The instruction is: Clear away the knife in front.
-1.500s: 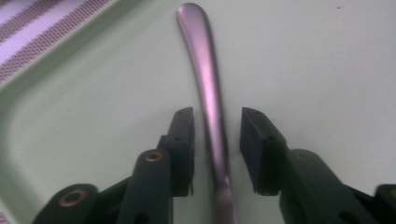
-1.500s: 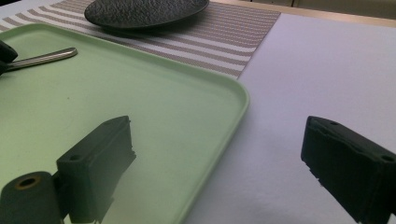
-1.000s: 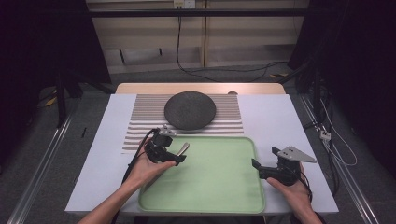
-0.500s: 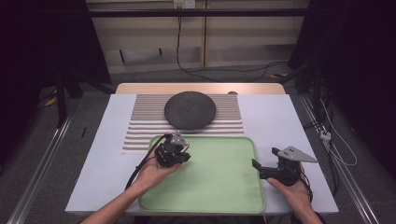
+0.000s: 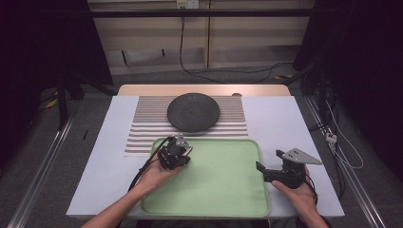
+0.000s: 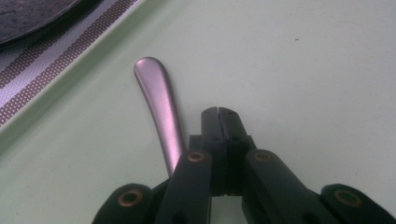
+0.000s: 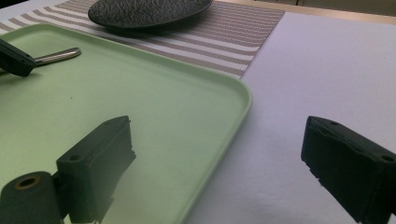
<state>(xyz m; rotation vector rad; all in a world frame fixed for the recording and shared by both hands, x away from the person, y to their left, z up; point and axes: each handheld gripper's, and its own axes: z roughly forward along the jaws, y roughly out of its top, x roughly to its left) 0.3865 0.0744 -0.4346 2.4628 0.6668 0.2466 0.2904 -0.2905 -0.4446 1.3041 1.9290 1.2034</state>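
Note:
A silver utensil handle (image 6: 159, 102) lies on the pale green tray (image 5: 223, 190) near its far left corner. My left gripper (image 6: 218, 113) is shut, its jaws pressed flat together with nothing between them. The handle runs along their left side and passes under the left finger. In the high view the left gripper (image 5: 177, 153) sits over that tray corner. From the right gripper view the handle's end (image 7: 60, 55) pokes out past the left gripper's black jaw tip. My right gripper (image 7: 224, 163) stands open low over the tray's right rim, one jaw over the tray and one over the white table.
A dark round plate (image 5: 193, 112) rests on a striped placemat (image 5: 142, 133) just beyond the tray. White table cover (image 5: 280, 118) surrounds both. Each gripper trails a black cable; the table's edges drop to floor rails at left and right.
My left gripper has edged slightly right onto the tray's far left corner and its jaws look closed together now. The right gripper has stayed put.

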